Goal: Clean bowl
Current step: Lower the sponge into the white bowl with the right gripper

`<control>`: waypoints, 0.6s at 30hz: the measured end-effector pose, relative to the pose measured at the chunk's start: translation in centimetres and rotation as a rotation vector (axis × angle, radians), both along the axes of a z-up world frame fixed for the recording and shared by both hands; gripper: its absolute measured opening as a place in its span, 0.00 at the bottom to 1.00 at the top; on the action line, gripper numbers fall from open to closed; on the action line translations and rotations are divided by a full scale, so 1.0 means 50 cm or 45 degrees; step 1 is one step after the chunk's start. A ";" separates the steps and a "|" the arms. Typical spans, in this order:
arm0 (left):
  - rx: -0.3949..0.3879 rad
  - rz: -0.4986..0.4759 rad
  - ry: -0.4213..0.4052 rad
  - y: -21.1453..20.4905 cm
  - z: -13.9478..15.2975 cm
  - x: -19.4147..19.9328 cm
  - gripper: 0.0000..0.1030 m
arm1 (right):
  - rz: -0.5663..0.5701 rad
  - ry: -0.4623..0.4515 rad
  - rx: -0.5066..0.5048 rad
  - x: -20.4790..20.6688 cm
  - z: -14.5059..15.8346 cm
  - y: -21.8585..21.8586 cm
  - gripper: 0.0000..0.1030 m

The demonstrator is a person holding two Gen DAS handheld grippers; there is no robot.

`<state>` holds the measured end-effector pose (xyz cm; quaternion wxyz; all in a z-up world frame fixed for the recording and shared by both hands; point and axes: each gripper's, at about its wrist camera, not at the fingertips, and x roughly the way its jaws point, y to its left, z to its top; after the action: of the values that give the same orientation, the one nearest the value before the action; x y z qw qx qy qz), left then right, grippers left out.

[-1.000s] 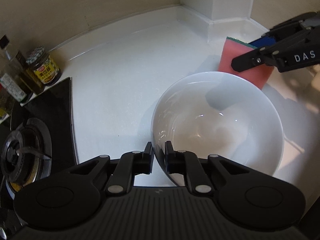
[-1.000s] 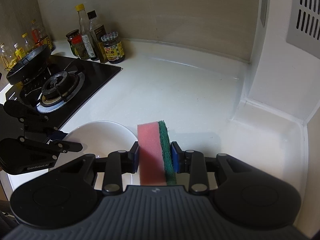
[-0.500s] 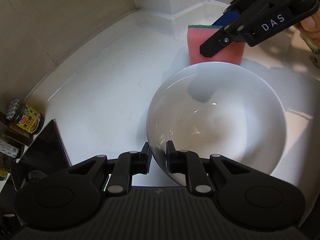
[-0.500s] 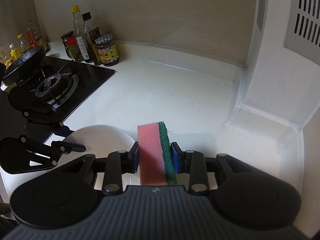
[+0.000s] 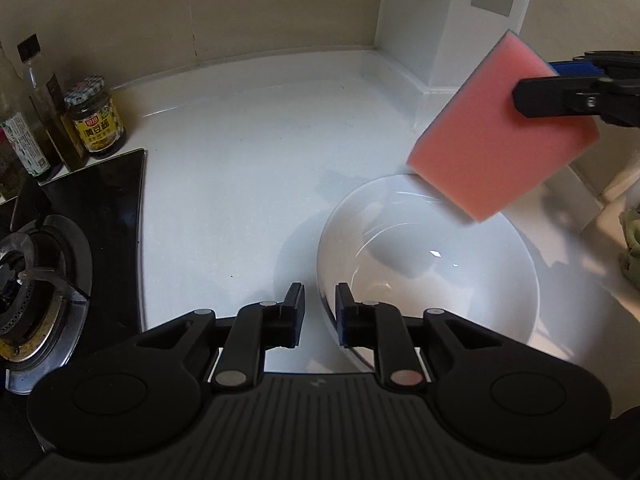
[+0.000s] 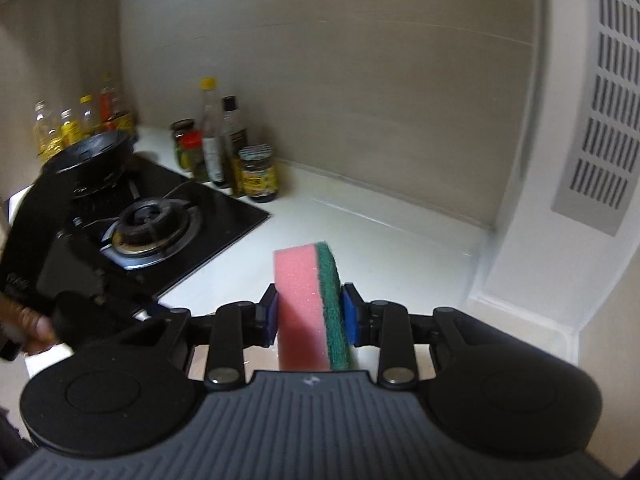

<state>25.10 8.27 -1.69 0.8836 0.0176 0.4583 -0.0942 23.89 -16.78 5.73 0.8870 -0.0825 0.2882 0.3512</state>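
Note:
A white bowl [image 5: 428, 272] stands on the white counter [image 5: 240, 168]. Its near rim runs between the fingers of my left gripper [image 5: 320, 312], whose jaws are opening; the pads stand a little off the rim. A pink sponge [image 5: 504, 128] with a green scouring side hangs tilted above the bowl's far edge, clear of it. My right gripper [image 5: 540, 84] is shut on it. The right wrist view shows the sponge [image 6: 308, 300] upright between the blue pads of that gripper [image 6: 310, 316]. There the bowl is hidden, and the left gripper [image 6: 80, 304] is a dark blur held by a hand [image 6: 32, 324].
A black gas stove [image 5: 36, 280] lies left of the bowl, with a dark pan [image 6: 92, 156] on its far burner. Sauce jars and bottles [image 5: 96, 120] line the back wall. A white column with vents [image 5: 440, 20] fills the back right corner. A crumpled cloth [image 5: 630, 240] lies far right.
The right gripper has lifted the sponge from behind the bowl to above its far edge. The left jaws have widened off the rim, and the left view has swung round.

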 end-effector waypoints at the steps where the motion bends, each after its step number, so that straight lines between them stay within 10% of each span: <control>1: -0.006 0.004 -0.004 0.001 0.001 -0.002 0.20 | 0.005 -0.008 -0.005 -0.003 0.002 0.002 0.27; 12: -0.037 -0.011 -0.025 0.012 -0.003 -0.011 0.21 | 0.210 0.073 -0.332 0.023 -0.090 0.114 0.26; 18: -0.027 -0.020 -0.017 0.012 -0.008 -0.014 0.25 | 0.295 0.114 -0.235 0.025 -0.110 0.129 0.27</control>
<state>24.43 8.87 -2.07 0.8861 0.0124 0.4512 -0.1058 25.16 -10.33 0.24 0.8155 -0.1807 0.3469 0.4265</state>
